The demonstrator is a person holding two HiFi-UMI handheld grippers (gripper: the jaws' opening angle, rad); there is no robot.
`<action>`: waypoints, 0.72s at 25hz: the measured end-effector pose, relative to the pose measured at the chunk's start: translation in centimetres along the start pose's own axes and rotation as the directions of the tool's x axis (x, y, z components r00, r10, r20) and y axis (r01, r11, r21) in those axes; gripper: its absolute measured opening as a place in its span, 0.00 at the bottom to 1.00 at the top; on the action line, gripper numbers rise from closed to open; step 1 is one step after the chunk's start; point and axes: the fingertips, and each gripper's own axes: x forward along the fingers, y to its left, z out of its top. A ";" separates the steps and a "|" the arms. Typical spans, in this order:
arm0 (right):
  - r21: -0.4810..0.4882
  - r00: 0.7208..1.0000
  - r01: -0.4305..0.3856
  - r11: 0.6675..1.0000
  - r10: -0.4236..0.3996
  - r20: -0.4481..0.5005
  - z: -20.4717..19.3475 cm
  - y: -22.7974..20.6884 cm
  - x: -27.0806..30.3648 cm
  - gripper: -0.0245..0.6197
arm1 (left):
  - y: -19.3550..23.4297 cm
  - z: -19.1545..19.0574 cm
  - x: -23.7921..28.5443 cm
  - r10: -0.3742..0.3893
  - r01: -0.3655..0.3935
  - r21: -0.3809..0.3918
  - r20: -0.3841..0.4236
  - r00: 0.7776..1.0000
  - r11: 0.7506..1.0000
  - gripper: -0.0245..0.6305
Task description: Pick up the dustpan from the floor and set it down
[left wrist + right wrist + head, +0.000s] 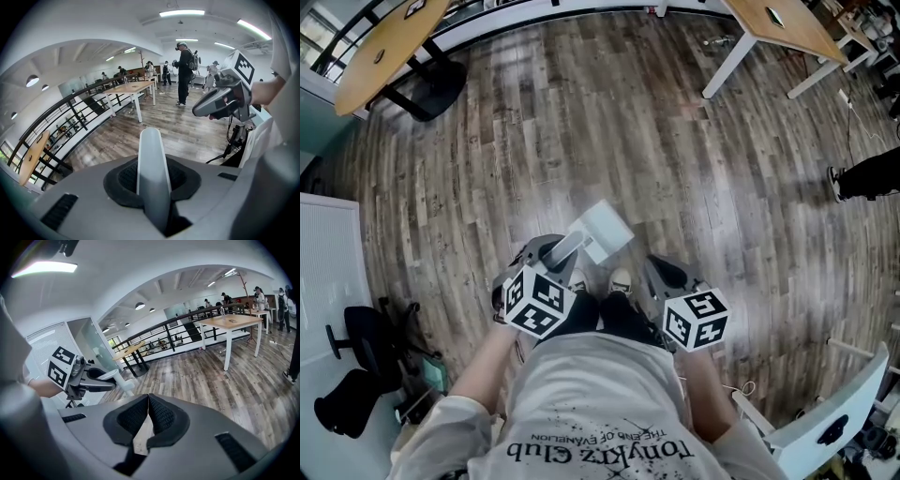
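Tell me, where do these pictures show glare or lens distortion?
Head view: the wooden floor bows outward and carries a pale sheen. Left gripper view: the ceiling lights glare white; corners go dark. Right gripper view: the railing curves strongly.

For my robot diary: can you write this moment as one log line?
left gripper: shut on dustpan | right gripper: shut, empty | dustpan: lifted off floor

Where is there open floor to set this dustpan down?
The wood floor ahead of the dustpan is bare, bordered by the wooden desk far left and the white-legged table far right. Crowded: black chairs at lower left, white chair at lower right, a bystander's shoe on the right edge.
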 end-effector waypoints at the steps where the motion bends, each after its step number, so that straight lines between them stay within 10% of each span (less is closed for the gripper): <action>1: 0.004 1.000 0.001 1.000 -0.001 -0.003 -0.2 -0.1 0.1 0.08 | 0.1 -0.2 0.2 0.001 -0.001 -0.002 0.000 1.000 1.000 0.19; 18: 0.040 0.998 -0.008 0.999 0.011 -0.065 -2.7 -0.5 2.3 0.08 | 1.4 -3.0 4.8 0.017 -0.017 -0.002 -0.015 1.000 1.000 0.19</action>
